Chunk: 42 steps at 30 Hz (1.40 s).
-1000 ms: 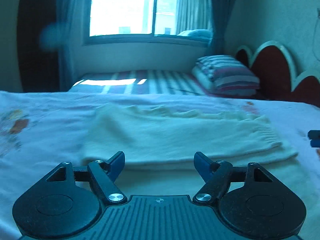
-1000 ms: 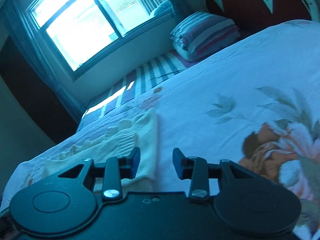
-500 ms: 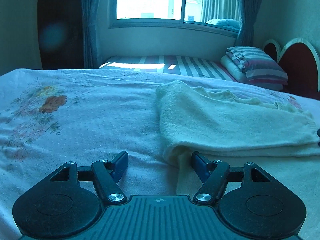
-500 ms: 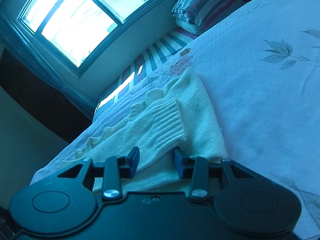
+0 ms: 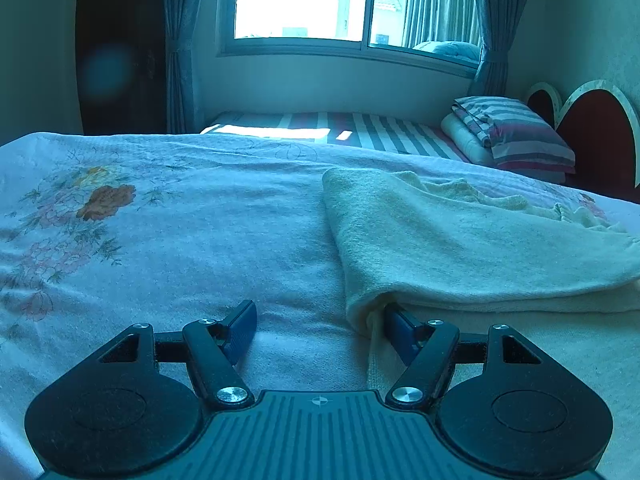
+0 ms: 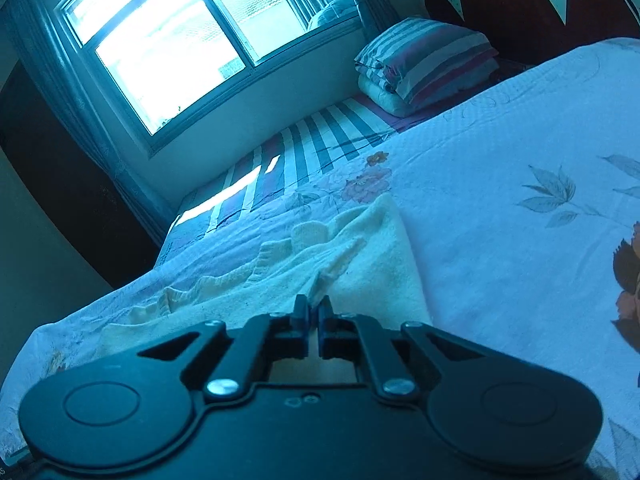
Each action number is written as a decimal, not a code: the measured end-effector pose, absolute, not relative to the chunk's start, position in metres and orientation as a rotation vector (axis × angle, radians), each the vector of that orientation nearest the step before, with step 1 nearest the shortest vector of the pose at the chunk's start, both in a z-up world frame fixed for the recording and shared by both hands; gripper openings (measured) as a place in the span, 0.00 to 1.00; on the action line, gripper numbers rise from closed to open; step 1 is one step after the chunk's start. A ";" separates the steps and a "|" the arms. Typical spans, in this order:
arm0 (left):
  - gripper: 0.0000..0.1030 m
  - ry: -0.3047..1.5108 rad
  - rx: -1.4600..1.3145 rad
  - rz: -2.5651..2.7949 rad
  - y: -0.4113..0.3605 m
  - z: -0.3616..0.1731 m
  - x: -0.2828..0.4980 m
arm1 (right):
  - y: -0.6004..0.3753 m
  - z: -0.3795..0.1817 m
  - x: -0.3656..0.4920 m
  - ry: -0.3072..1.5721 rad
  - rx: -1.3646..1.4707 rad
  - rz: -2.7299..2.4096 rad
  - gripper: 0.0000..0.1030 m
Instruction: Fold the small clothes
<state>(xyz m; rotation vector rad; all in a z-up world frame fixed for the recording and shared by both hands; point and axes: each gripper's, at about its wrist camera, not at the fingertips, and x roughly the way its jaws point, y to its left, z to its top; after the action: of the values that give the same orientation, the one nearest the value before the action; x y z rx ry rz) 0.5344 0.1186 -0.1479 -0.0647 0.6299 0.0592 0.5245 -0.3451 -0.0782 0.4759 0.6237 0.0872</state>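
Note:
A cream knitted garment (image 5: 460,248) lies partly folded on the flowered bedspread (image 5: 180,240). My left gripper (image 5: 318,330) is open at the garment's near left corner; its right finger sits under the folded edge, its left finger on bare bedspread. In the right wrist view the same garment (image 6: 360,272) lies ahead. My right gripper (image 6: 314,314) is shut on a pinch of the garment's cloth at its near right end.
A striped mattress (image 5: 360,128) with a striped pillow (image 5: 516,132) lies beyond the bed, under a window (image 5: 320,0). A dark red headboard (image 5: 596,136) stands at the right. The bedspread (image 6: 520,240) stretches right of the garment.
My left gripper moved to the garment's left corner and slid a finger under the fold. My right gripper came in over the garment's right end and shut on the cloth.

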 end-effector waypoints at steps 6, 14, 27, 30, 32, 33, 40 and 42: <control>0.68 0.630 -0.065 0.059 0.118 -0.148 0.535 | -0.358 -0.084 0.517 0.654 0.480 0.047 0.05; 0.68 0.635 -0.081 0.075 0.120 -0.148 0.534 | -0.363 -0.102 0.517 0.705 0.484 0.032 0.04; 0.68 0.621 0.016 0.037 0.103 -0.126 0.563 | -0.339 -0.081 0.531 0.643 0.093 0.089 0.13; 0.68 0.656 -0.043 0.032 0.109 -0.132 0.567 | -0.337 -0.093 0.540 0.707 0.012 0.084 0.11; 0.68 0.613 -0.059 0.018 0.111 -0.122 0.571 | -0.337 -0.079 0.541 0.678 0.026 0.095 0.15; 0.68 0.607 -0.054 0.013 0.110 -0.119 0.580 | -0.336 -0.074 0.544 0.654 0.037 0.101 0.17; 0.72 0.688 -0.023 0.035 0.109 -0.145 0.653 | -0.320 -0.092 0.594 0.723 -0.033 0.111 0.18; 0.72 0.702 -0.007 0.035 0.109 -0.139 0.652 | -0.325 -0.096 0.592 0.722 -0.032 0.114 0.17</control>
<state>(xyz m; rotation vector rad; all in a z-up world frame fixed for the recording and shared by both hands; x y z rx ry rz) 0.6520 0.1089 -0.1392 -0.0069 0.7016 0.0355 0.5920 -0.3251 -0.0958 -0.0319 0.7216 0.1141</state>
